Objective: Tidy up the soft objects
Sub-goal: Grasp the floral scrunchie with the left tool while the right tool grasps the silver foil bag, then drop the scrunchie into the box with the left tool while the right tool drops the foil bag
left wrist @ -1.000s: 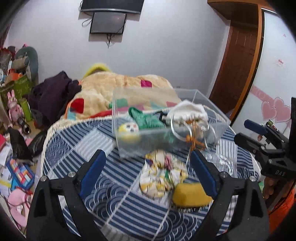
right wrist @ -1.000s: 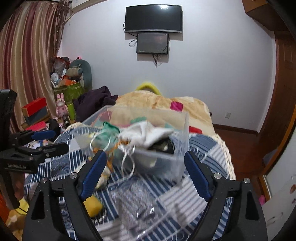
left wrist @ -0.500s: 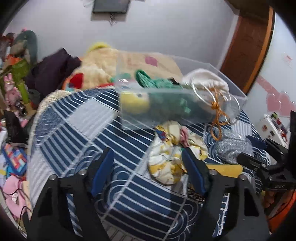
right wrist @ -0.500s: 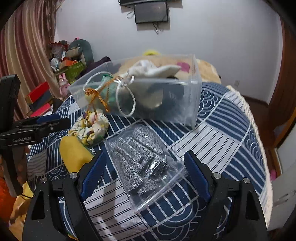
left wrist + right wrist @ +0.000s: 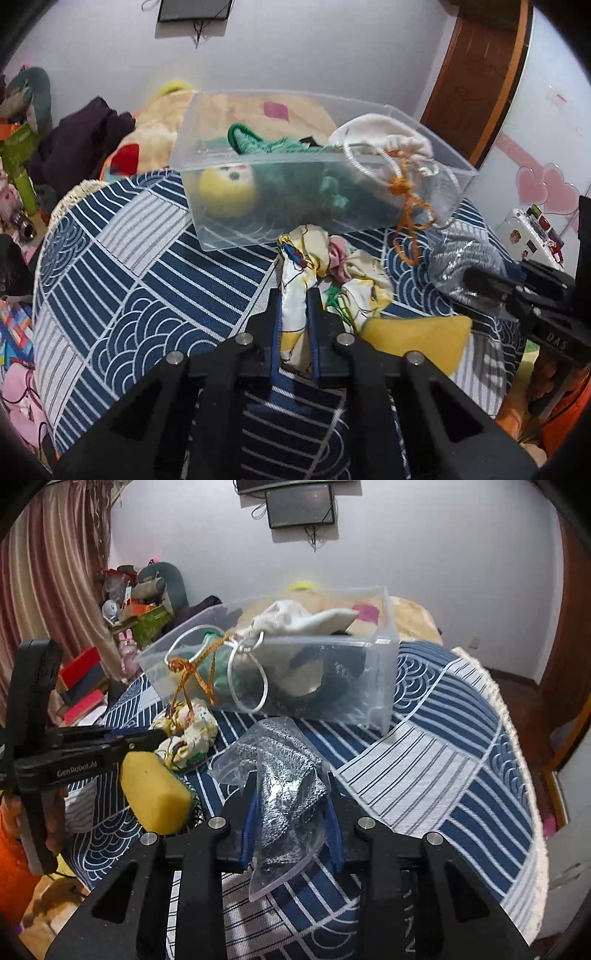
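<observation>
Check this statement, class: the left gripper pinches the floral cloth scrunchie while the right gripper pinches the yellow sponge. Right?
Half wrong. The right gripper pinches the clear plastic bag of grey knit fabric, as the right wrist view shows; the yellow sponge lies free. The left gripper does pinch the floral cloth scrunchie.

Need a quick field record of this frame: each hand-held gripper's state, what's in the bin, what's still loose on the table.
left hand-held gripper: shut on floral scrunchie
right hand-held gripper: shut on bagged grey knit
clear bin: holds yellow plush, green knit, white drawstring pouch
pouch cords: hang over the bin's front wall
loose on table: yellow sponge
surface: blue patterned tablecloth
</observation>
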The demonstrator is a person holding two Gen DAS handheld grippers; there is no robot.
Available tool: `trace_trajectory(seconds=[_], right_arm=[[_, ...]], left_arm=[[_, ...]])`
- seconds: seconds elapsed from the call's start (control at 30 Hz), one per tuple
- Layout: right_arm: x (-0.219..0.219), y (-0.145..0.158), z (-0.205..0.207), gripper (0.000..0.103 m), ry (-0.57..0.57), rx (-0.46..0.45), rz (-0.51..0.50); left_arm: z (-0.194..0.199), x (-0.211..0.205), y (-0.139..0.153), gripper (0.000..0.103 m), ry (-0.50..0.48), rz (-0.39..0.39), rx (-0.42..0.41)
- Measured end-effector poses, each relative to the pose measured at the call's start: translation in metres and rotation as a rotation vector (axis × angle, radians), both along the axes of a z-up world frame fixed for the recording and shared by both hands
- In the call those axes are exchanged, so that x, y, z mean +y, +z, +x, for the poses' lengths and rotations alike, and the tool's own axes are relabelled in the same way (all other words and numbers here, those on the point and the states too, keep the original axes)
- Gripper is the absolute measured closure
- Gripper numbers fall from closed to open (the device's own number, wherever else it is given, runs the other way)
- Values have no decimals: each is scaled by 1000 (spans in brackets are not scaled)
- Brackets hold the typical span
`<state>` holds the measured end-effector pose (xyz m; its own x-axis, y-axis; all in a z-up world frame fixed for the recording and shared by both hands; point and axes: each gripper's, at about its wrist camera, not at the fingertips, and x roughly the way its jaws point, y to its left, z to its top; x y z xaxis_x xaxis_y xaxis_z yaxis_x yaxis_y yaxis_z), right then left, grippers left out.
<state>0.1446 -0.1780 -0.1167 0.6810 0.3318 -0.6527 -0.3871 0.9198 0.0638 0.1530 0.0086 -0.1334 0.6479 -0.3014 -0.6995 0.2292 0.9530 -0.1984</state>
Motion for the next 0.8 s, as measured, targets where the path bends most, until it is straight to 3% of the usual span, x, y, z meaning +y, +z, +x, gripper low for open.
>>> trace_trajectory(seconds=[0.33,0.8], right_arm=[[-11,34,-27,75,-23,-117,25],[-4,77,-20,75,-35,-286,59]], left_arm=[[-42,10,38,92,56,44,-135],[-40,32,106,92,116,16,-350]])
